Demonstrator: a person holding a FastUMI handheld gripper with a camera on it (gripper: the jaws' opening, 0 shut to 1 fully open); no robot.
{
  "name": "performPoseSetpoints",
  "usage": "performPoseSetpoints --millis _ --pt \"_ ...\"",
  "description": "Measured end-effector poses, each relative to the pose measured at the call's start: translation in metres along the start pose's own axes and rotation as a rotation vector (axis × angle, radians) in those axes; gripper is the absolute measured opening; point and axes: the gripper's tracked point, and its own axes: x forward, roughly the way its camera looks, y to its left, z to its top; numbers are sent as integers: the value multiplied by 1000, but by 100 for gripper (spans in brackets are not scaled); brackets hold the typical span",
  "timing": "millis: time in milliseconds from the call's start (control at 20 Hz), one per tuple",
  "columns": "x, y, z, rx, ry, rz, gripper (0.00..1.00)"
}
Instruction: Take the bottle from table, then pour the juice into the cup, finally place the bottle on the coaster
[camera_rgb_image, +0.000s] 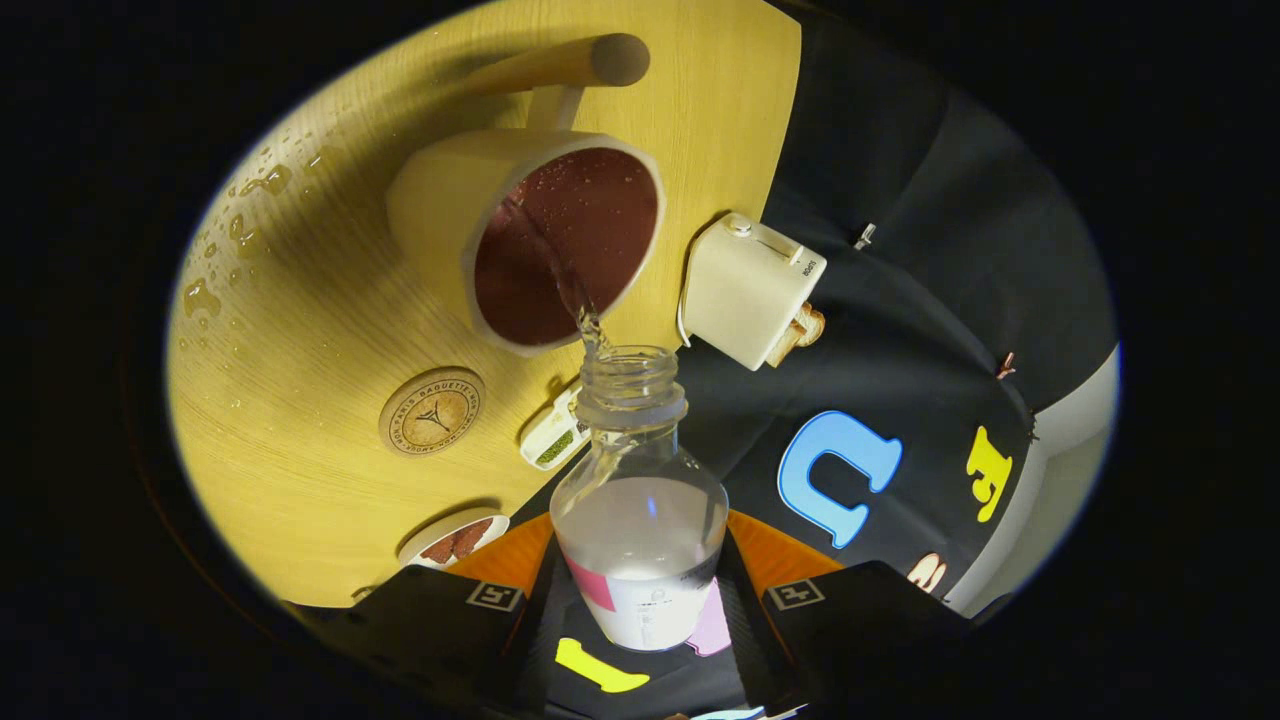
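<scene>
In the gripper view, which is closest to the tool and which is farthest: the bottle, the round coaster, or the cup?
1. Bottle: held between the fingers of the tool, tilted and pouring.
2. Round coaster: lying flat on the table, beyond the fingers and to one side of the bottle's neck.
3. Cup: farthest, past the bottle's mouth, catching the stream.

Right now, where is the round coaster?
In the gripper view, the coaster lies flat on the yellow table, just below the cup, beyond the claw holding the bottle.
</scene>
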Motion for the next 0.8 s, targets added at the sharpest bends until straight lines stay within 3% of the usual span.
performPoseSetpoints --millis 800 --pt "2 -10 14 -131 -24 20 73"
